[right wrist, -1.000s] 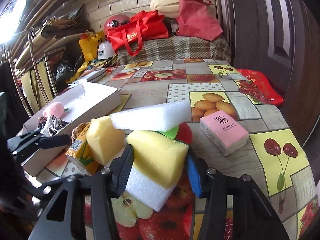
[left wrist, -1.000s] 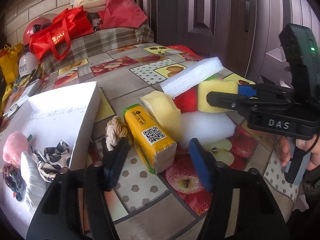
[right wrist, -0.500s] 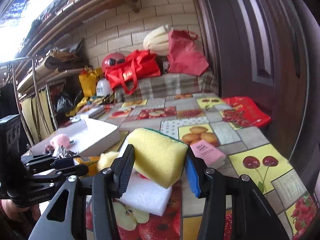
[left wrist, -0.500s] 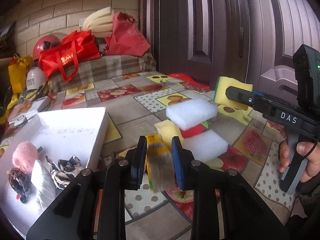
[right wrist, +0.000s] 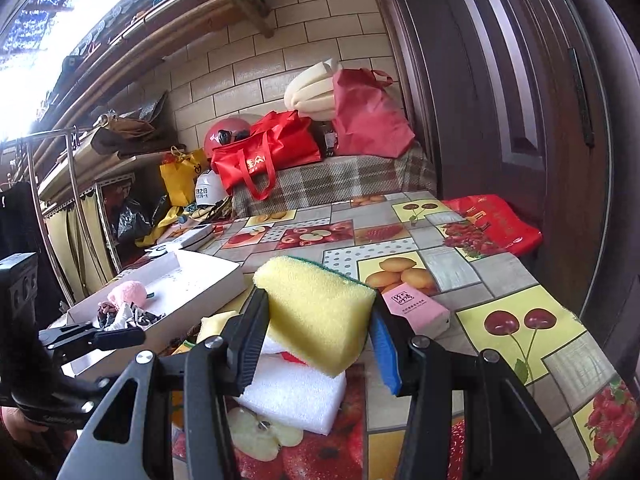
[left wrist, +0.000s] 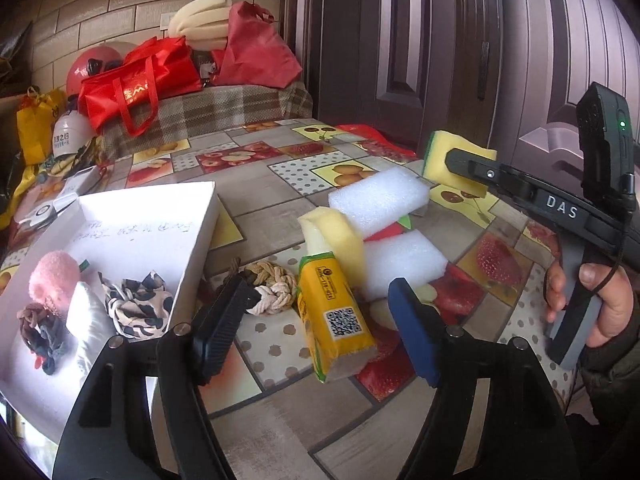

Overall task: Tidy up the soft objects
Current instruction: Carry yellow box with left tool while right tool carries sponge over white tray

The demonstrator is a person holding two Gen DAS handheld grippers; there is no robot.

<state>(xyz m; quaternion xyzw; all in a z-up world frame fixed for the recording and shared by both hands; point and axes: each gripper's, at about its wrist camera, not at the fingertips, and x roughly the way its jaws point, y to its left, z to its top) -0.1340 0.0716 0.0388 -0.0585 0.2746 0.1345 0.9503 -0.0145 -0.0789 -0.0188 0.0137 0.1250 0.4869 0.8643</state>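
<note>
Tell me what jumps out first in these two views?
The yellow sponge, clamped and lifted in the right tongs, fills the middle of the right view. In the left view, the yellow tissue pack leans between the opening left tongs, untouched by either pad, with the white box of soft things at left.

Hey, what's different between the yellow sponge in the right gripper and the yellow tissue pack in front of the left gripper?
The yellow sponge is bare foam with a green backing; the yellow tissue pack is wrapped in printed plastic with a QR code. The sponge is clamped in the right gripper above the table; the pack rests on the table between the opening jaws of the left gripper, pads clear of it. Both are yellow and block-shaped.
</note>
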